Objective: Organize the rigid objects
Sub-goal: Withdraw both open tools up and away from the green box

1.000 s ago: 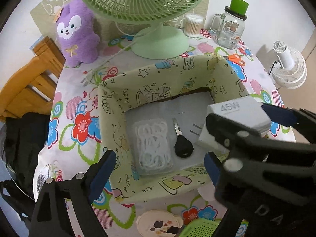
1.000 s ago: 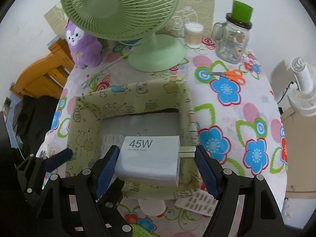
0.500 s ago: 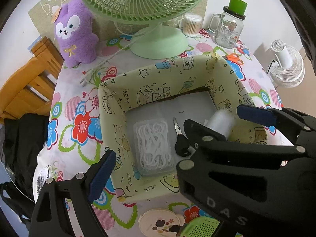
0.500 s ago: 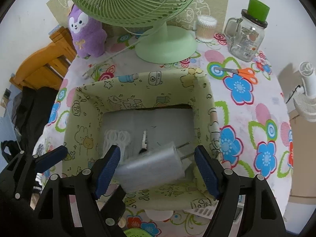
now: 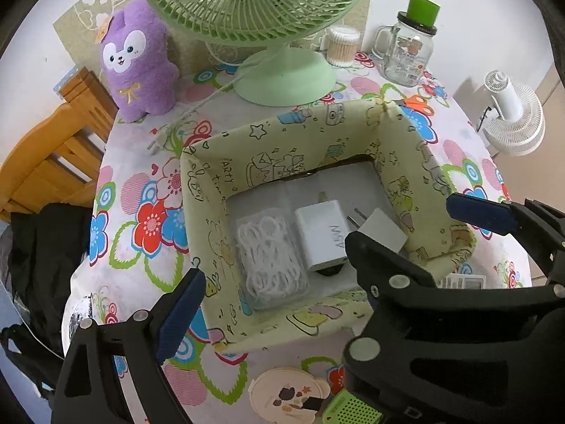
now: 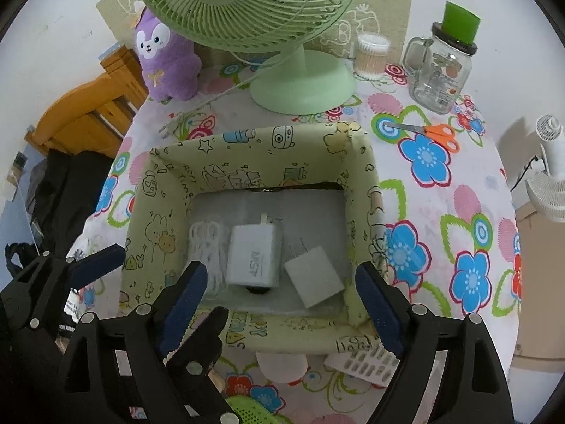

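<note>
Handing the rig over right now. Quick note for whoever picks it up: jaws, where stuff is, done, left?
Left gripper: jaws open, empty, above the fabric bin.
Right gripper: jaws opening, nothing between them.
In the bin: 45W charger lying partly on a dark object, small charger beside it, bag of white cable.
Done: 45W charger is in the bin.
Left: scissors and the small items at the table's near edge remain outside.
</note>
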Motion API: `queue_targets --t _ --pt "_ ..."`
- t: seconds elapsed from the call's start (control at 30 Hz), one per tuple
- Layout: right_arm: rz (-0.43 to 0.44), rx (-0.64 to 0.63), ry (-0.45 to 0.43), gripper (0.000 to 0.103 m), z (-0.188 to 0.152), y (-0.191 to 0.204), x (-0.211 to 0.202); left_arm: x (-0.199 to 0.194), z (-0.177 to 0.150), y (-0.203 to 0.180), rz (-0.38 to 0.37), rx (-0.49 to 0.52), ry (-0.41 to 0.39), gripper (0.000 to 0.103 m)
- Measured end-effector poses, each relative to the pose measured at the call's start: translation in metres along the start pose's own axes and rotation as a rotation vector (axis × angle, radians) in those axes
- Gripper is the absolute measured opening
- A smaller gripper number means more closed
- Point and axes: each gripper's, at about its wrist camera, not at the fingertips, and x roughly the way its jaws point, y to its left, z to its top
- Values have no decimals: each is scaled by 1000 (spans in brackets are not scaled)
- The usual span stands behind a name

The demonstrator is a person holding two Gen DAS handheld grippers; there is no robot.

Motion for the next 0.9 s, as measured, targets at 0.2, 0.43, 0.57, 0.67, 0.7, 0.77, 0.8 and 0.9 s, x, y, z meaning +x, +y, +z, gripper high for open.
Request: queue_targets --t 0.2,0.43,0.57,0.67,0.7,0.77,0.8,0.9 --pt "-11 16 -18 89 -11 -5 -13 -9 -6 -8 -13 12 -9 94" --pt "-26 31 -41 89 -27 -11 -31 -22 -17 -17 -16 21 -26 94" --pt "-31 33 -57 89 -34 -13 -41 -30 -24 -20 -16 14 -35 94" --pt "-35 33 -69 89 -40 -14 -49 -37 -28 -22 -8 12 -44 95" --pt "-36 34 -74 89 -42 -14 -52 -39 -29 -22 -3 12 -45 95" --pt "-39 32 -80 89 -47 -15 -57 -44 -33 -24 2 14 -50 96" --pt "-38 31 -85 89 -49 -15 -60 -46 -34 -24 3 13 -53 96" --pt "-38 32 -98 89 -55 -15 -69 -53 -39 -27 6 12 -65 96"
